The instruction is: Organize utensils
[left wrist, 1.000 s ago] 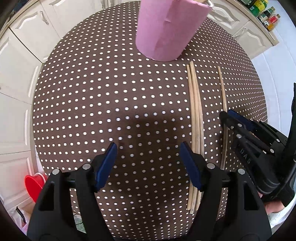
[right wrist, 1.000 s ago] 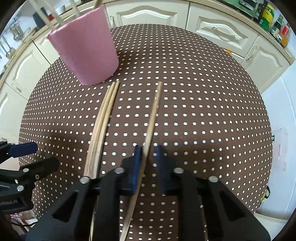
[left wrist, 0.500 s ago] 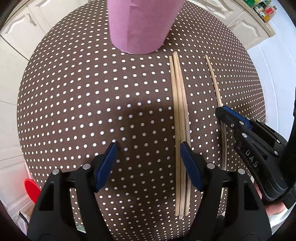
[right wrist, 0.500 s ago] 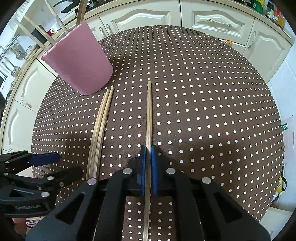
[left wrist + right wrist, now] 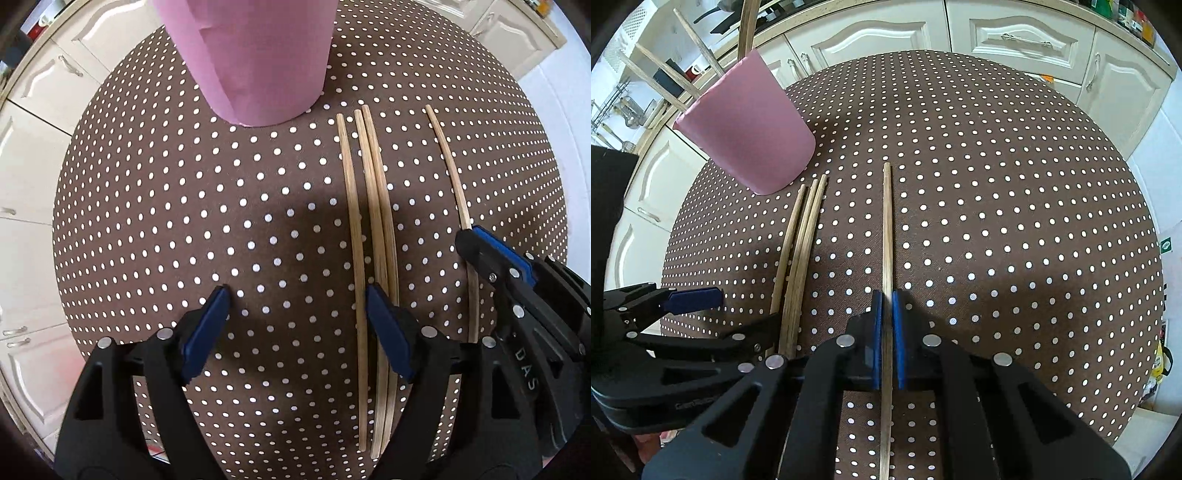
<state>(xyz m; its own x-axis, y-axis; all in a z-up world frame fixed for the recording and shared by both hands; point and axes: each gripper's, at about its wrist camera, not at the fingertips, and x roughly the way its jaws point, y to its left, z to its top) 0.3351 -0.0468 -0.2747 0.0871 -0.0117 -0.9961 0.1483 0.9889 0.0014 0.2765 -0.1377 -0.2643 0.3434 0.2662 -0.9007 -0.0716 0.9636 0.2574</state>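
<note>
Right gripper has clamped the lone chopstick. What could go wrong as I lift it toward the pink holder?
The right gripper grips the single chopstick away from its middle, so it may pivot or slip when raised.

The pink holder already has sticks jutting out; the long end could snag them.

The left gripper, open, sits by the three loose chopsticks and might scatter them.

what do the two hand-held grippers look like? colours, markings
Both match. The left hand-held gripper has black plastic fingers with triangular cutouts, blue pads and silver rivets. The right hand-held gripper is the same build; the left view shows "DAS" embossed on its side. No cables visible.
</note>
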